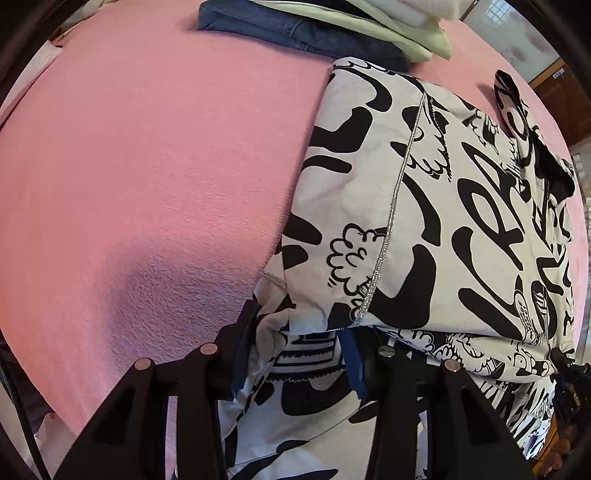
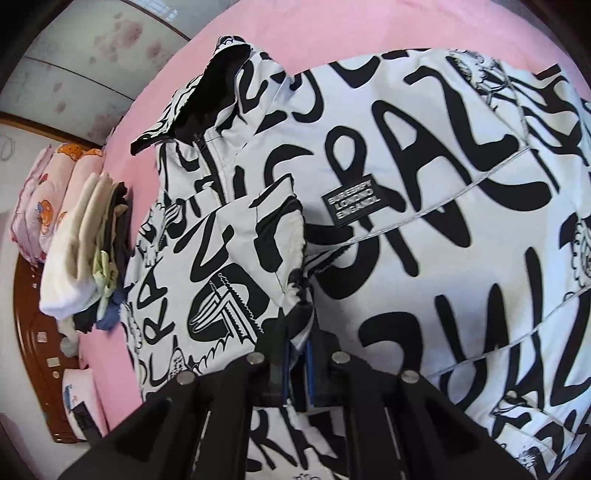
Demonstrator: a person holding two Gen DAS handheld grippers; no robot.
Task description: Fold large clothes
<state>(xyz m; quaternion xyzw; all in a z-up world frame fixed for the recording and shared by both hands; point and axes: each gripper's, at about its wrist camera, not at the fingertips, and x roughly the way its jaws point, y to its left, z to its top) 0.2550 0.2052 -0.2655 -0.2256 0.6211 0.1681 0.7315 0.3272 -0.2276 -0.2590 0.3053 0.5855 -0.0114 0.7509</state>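
Note:
A puffy white jacket with black graffiti lettering (image 1: 424,206) lies on the pink bed sheet (image 1: 147,166). Its body is partly folded, with one sleeve laid across the front (image 2: 229,266). My left gripper (image 1: 295,350) has its jaws apart around the jacket's near edge, with fabric bunched between the blue-padded fingers. My right gripper (image 2: 297,365) is shut on the sleeve cuff, close to the jacket's front. A black label (image 2: 351,201) shows on the chest, and the dark-lined collar (image 2: 207,92) stands up at the far end.
A stack of folded clothes, denim and pale green (image 1: 332,26), lies at the far edge of the bed; it also shows in the right wrist view (image 2: 88,258). Pink pillows (image 2: 48,192) and a wooden headboard (image 2: 37,332) stand at the left.

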